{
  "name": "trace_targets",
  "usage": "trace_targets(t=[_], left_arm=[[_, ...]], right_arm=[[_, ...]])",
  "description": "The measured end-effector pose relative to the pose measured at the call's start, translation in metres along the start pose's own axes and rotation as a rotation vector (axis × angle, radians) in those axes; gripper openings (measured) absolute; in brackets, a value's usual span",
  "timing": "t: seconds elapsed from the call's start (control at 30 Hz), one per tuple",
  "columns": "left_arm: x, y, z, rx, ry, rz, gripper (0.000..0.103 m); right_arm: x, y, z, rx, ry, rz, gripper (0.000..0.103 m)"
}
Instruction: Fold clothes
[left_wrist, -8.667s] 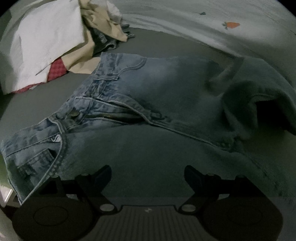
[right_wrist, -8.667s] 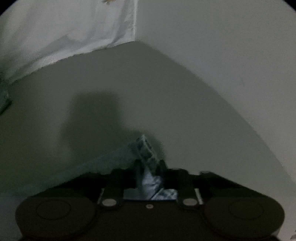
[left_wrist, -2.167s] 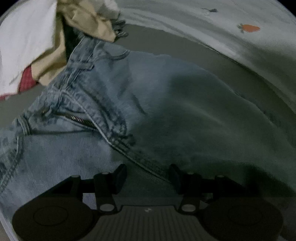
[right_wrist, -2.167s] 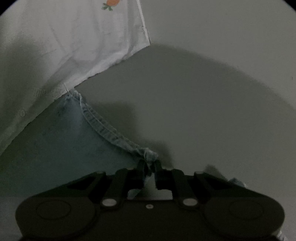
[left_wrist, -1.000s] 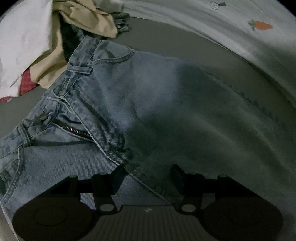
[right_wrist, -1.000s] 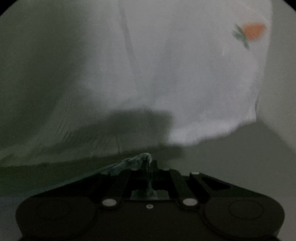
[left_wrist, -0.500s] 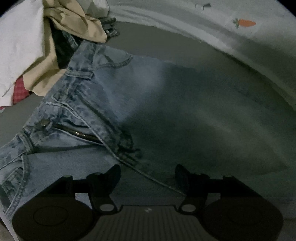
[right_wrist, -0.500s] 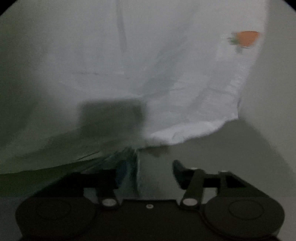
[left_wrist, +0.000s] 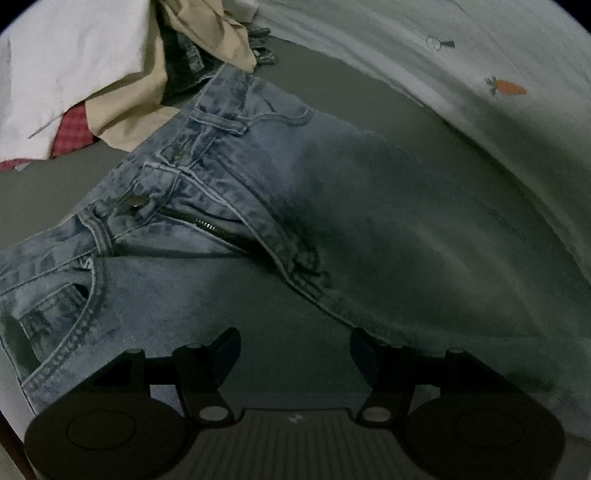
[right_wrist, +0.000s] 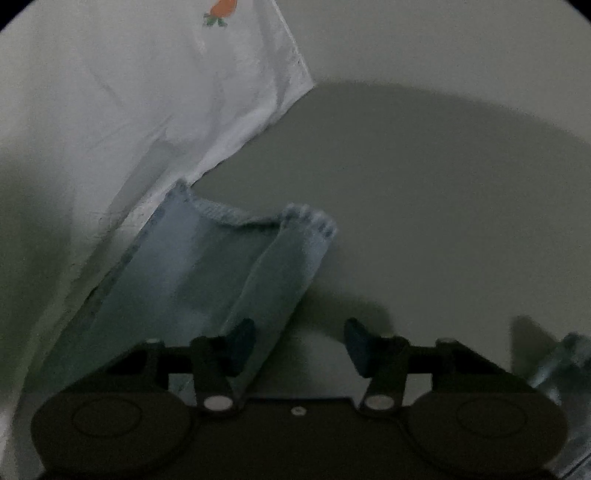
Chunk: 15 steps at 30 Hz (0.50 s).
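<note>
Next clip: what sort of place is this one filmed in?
Probably a bedroom, on a bed: light-blue denim jeans lie spread on a plain grey sheet-like surface, beside a white carrot-print quilt and a pile of unfolded clothes.

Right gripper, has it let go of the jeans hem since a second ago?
Yes. The right gripper no longer pinches the jeans hem, which now lies ahead on the grey bed surface below the white sheet's edge; its jaws are closing.

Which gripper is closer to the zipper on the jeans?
Left. The left gripper hovers over the jeans just below the zipper; the right gripper is at the leg hem, zipper out of view.
</note>
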<state>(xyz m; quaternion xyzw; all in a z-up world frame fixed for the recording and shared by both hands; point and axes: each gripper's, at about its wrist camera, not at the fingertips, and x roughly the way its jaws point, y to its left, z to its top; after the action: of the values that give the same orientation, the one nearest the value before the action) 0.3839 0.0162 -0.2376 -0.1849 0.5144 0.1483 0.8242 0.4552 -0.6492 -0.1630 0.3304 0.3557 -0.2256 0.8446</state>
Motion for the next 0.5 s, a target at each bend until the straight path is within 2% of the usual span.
trace_targets(t=[0.07, 0.17, 0.23, 0.3, 0.4, 0.5], left_arm=[[0.004, -0.002, 0.000, 0.003, 0.014, 0.004, 0.067], [0.009, -0.006, -0.002, 0.018, 0.027, 0.008, 0.068], [0.012, -0.009, -0.003, 0.040, 0.032, 0.022, 0.068], [0.014, -0.010, -0.003, 0.047, 0.035, 0.030, 0.068], [0.013, -0.006, -0.002, 0.024, 0.034, 0.022, 0.068], [0.012, -0.001, -0.003, 0.001, 0.031, 0.013, 0.068]], right_arm=[[0.007, 0.007, 0.003, 0.015, 0.003, 0.022, 0.049], [0.019, 0.022, 0.007, 0.016, 0.005, 0.017, 0.037], [0.021, 0.032, 0.009, -0.022, 0.011, -0.008, 0.016], [0.013, 0.034, 0.011, -0.033, -0.010, -0.017, 0.002], [-0.025, 0.025, 0.018, 0.004, -0.102, 0.017, 0.002], [-0.024, 0.025, 0.010, -0.094, -0.103, -0.061, 0.002]])
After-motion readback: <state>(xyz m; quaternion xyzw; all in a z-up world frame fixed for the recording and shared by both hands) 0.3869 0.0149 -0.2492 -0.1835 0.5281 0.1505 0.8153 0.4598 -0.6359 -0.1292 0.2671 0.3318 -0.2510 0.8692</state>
